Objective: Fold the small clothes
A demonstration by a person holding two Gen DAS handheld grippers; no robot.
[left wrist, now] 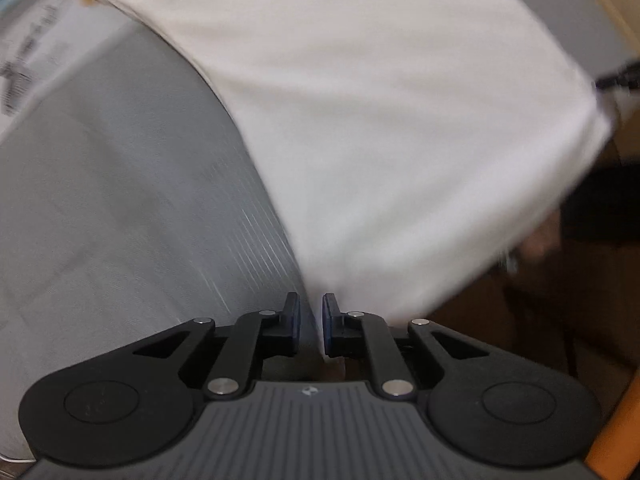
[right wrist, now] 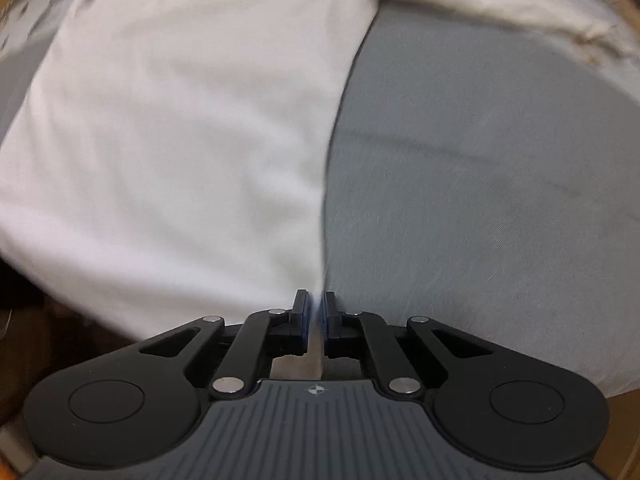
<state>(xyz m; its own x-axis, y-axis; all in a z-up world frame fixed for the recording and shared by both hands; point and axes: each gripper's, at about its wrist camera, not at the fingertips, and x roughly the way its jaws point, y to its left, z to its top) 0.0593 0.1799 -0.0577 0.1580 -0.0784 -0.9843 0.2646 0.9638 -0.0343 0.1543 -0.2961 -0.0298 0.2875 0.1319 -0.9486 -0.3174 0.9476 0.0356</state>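
A white garment [left wrist: 380,128] is stretched over a grey cloth surface [left wrist: 120,208], blurred by motion. My left gripper [left wrist: 311,316] is shut on the garment's near corner, the cloth running up from between its blue pads. In the right wrist view the same white garment [right wrist: 180,128] fills the left half, and my right gripper [right wrist: 316,312] is shut on its other near corner. The garment's near edge hangs between the two grippers, lifted off the surface. A cream sleeve or collar part [right wrist: 500,12] lies at the far right.
The grey surface [right wrist: 480,180] covers the right side of the right wrist view. A wooden frame edge [left wrist: 616,12] runs along the far right. A printed paper or fabric [left wrist: 28,64] lies at the far left. Dark floor [left wrist: 540,320] shows below the garment.
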